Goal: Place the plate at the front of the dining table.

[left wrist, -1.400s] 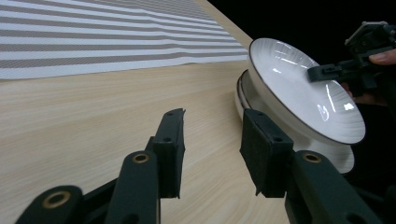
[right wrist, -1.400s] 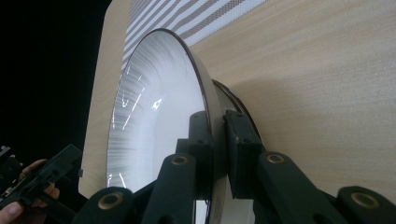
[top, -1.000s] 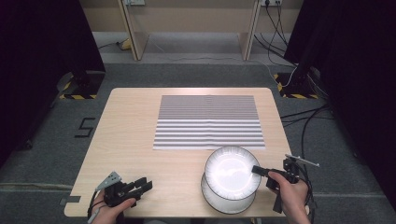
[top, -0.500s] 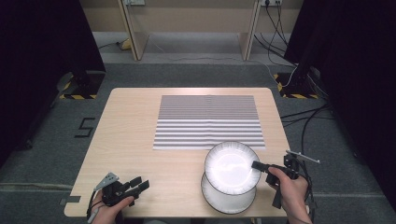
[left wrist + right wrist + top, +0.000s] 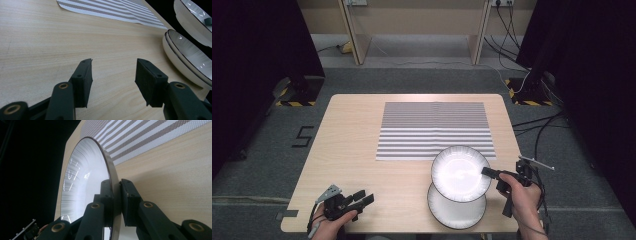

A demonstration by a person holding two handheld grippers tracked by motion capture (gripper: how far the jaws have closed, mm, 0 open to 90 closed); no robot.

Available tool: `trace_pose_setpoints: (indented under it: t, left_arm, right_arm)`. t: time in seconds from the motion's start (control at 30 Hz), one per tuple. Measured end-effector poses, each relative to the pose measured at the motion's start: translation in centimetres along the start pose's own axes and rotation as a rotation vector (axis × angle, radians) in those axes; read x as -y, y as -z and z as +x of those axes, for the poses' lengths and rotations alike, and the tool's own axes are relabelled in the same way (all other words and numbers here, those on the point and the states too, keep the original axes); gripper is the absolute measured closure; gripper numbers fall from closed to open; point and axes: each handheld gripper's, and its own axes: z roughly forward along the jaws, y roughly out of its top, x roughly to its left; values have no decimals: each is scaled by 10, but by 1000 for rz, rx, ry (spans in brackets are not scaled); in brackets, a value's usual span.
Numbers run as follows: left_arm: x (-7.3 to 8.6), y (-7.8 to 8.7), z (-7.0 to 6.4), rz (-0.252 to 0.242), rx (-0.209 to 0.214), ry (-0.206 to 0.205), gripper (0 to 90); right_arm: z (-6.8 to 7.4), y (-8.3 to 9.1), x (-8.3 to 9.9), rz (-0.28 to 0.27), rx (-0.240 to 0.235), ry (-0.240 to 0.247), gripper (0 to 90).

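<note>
The right gripper [image 5: 490,173] clamps the rim of the shallow white dark-rimmed plate [image 5: 460,172], raised above a second matching plate [image 5: 456,209]. Keep it level; clear the stack. The left gripper [image 5: 362,197] rests open.

From above, the plate I'm lifting [image 5: 460,173] covers the far part of the lower plate [image 5: 457,212], and my right gripper [image 5: 490,172] hides a bit of the lifted rim. In my right gripper view the lifted plate [image 5: 85,185] runs off the bottom edge, and its rim disappears between my jaws. In my left gripper view both plates are cut by the right edge, the lower plate [image 5: 190,55] and the lifted one [image 5: 193,15].
</note>
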Motion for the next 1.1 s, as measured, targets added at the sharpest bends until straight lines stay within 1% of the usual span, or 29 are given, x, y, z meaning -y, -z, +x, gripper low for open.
trace_pose_setpoints:
  t: [0.1, 0.43, 0.63, 0.87, 1.1]
  left_arm:
    - [0, -1, -1, -1, 5, -2, 472]
    - [0, 0, 0, -1, 3, -4, 472]
    - [-1, 0, 0, -1, 0, -9, 473]
    - [-1, 1, 0, -4, 0, -13, 473]
    - [-1, 1, 0, 1, -2, -16, 473]
  right_arm:
    - [2, -1, -3, -2, -2, 2, 809]
    - [8, -5, -13, -6, -7, 6, 806]
    - [11, -6, -19, -18, -8, 3, 804]
    - [12, -6, -25, -26, -6, 6, 802]
    - [11, -7, -30, -38, -4, -3, 800]
